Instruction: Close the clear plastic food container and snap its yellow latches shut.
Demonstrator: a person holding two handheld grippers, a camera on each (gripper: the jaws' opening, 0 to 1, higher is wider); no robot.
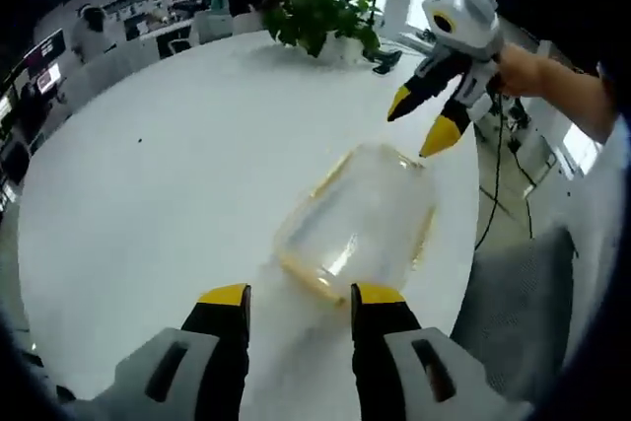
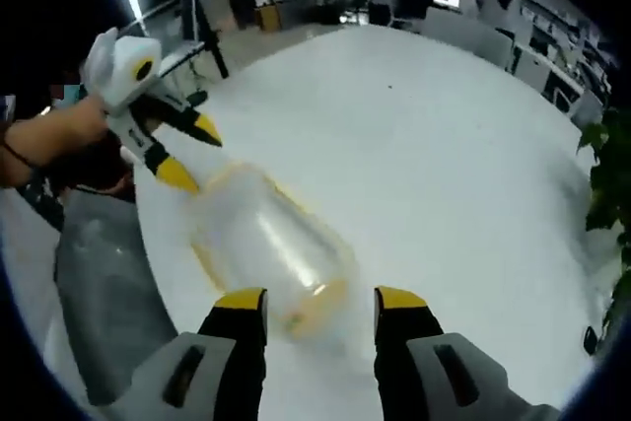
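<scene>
A broad round white worktop point(image 1: 168, 175) is seen across most of the left gripper view, and it also spreads over the centre and right of the right gripper view point(image 2: 434, 145). A grey padded chair point(image 1: 513, 293) is seen at the lower right of the left gripper view, beside the worktop's edge; in the right gripper view it lies at the lower left point(image 2: 104, 283). A green leafy potted plant point(image 1: 320, 17) is placed at the far side of the worktop, at the top centre of the left gripper view.

The clear plastic food container with yellow edging point(image 1: 355, 219) is blurred and is found near the worktop's edge, just right of centre in the left gripper view. In the right gripper view it is seen left of centre point(image 2: 271, 248), just above the jaws. Whether its lid is fully seated cannot be told, and the latches cannot be made out.

The left hand-held gripper point(image 1: 301, 298) is shown at the bottom of its own view with jaws spread apart and nothing between them; in the right gripper view it is seen at the upper left point(image 2: 192, 153), jaws parted. The right hand-held gripper point(image 2: 320, 303) is likewise held agape at the bottom of its view, and is seen at the upper right of the left gripper view point(image 1: 419, 120), above the container.
</scene>
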